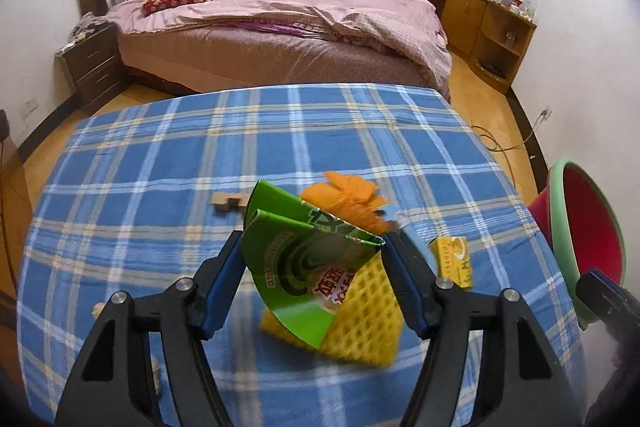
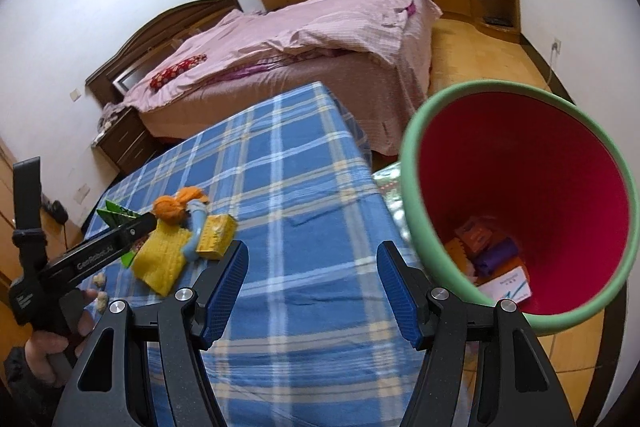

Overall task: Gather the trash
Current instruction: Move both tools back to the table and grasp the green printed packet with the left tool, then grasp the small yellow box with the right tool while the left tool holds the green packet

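Observation:
My left gripper (image 1: 314,247) is shut on a green cardboard box flap (image 1: 304,263), held between its blue pads above a yellow sponge (image 1: 360,319). Behind them lie an orange yarn ball (image 1: 344,197) and a small yellow box (image 1: 454,261). In the right wrist view the left gripper (image 2: 120,231) shows at the left with the green flap (image 2: 116,213), the sponge (image 2: 162,259), the yarn ball (image 2: 176,207) and the yellow box (image 2: 216,237). My right gripper (image 2: 312,263) is open and empty over the blue plaid tablecloth (image 2: 280,187), next to the red bin (image 2: 520,187) with a green rim.
The bin (image 1: 580,235) stands off the table's right edge and holds several scraps (image 2: 492,251). A small wooden block (image 1: 230,203) lies on the cloth. Small beige crumbs (image 2: 100,291) lie near the front left. A bed (image 1: 260,27) stands behind the table.

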`<state>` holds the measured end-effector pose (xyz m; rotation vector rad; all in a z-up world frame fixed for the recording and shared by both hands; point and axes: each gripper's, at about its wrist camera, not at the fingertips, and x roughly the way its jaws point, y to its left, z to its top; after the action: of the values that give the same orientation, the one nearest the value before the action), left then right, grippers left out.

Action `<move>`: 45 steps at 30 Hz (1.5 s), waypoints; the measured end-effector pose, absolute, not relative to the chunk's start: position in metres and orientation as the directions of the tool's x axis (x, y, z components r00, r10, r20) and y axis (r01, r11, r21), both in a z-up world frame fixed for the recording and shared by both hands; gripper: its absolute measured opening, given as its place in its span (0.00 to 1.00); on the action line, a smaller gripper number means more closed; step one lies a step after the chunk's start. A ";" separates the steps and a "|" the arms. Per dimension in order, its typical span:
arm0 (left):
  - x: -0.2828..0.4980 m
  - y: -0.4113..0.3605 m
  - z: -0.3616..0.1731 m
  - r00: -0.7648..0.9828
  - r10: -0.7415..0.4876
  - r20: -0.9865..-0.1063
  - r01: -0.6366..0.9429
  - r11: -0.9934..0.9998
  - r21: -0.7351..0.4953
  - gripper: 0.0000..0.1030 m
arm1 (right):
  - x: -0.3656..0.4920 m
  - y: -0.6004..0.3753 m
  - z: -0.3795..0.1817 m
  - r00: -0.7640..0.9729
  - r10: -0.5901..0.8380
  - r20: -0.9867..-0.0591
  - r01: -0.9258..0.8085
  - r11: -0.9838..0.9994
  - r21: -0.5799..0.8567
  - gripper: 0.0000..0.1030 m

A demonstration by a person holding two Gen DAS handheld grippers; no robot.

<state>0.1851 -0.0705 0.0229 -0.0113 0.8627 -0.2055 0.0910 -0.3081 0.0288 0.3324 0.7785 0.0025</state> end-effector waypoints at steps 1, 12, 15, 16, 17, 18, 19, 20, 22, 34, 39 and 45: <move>0.183 -0.065 0.023 0.631 -0.183 -0.754 0.165 0.981 -0.100 0.67 | 0.093 -0.304 0.029 0.712 0.130 -0.690 0.111 0.949 0.294 0.66; 0.175 -0.027 0.017 0.630 -0.146 -0.763 0.087 0.989 -0.117 0.67 | 0.132 -0.253 0.018 0.661 0.192 -0.725 0.013 0.964 0.267 0.66; 0.175 -0.022 0.014 0.624 -0.150 -0.767 0.082 0.989 -0.127 0.67 | 0.142 -0.240 0.010 0.637 0.189 -0.748 -0.011 0.972 0.236 0.66; 0.175 -0.021 0.013 0.622 -0.153 -0.768 0.080 0.988 -0.131 0.67 | 0.144 -0.236 0.008 0.629 0.184 -0.756 -0.014 0.974 0.225 0.66; 0.175 -0.020 0.013 0.622 -0.156 -0.768 0.080 0.988 -0.135 0.67 | 0.146 -0.232 0.005 0.621 0.180 -0.763 -0.019 0.976 0.215 0.66; 0.174 -0.019 0.012 0.621 -0.160 -0.768 0.081 0.987 -0.140 0.67 | 0.148 -0.229 0.003 0.615 0.180 -0.767 -0.025 0.977 0.210 0.66; 0.175 -0.018 0.012 0.620 -0.162 -0.768 0.081 0.986 -0.143 0.67 | 0.149 -0.227 0.002 0.612 0.179 -0.770 -0.029 0.979 0.204 0.66; 0.175 -0.018 0.012 0.619 -0.165 -0.768 0.082 0.986 -0.146 0.67 | 0.150 -0.224 0.000 0.609 0.170 -0.775 -0.034 0.981 0.189 0.66; 0.175 -0.017 0.010 0.617 -0.172 -0.768 0.085 0.985 -0.152 0.67 | 0.154 -0.219 -0.003 0.602 0.146 -0.785 -0.039 0.987 0.154 0.62; 0.177 -0.019 0.007 0.609 -0.197 -0.768 0.104 0.980 -0.168 0.67 | 0.161 -0.219 -0.007 0.608 0.074 -0.791 -0.010 0.996 0.086 0.48; 0.176 -0.018 0.007 0.610 -0.193 -0.769 0.100 0.981 -0.167 0.67 | 0.167 -0.217 -0.006 0.610 0.079 -0.788 -0.002 0.995 0.099 0.48; 0.175 -0.018 0.007 0.612 -0.190 -0.768 0.099 0.982 -0.163 0.67 | 0.170 -0.222 -0.006 0.621 0.033 -0.783 0.028 0.998 0.064 0.22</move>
<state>0.1755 -0.0180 0.0075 -0.1079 0.8975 -0.1671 0.1695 -0.2219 -0.0063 0.0725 0.9008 0.0034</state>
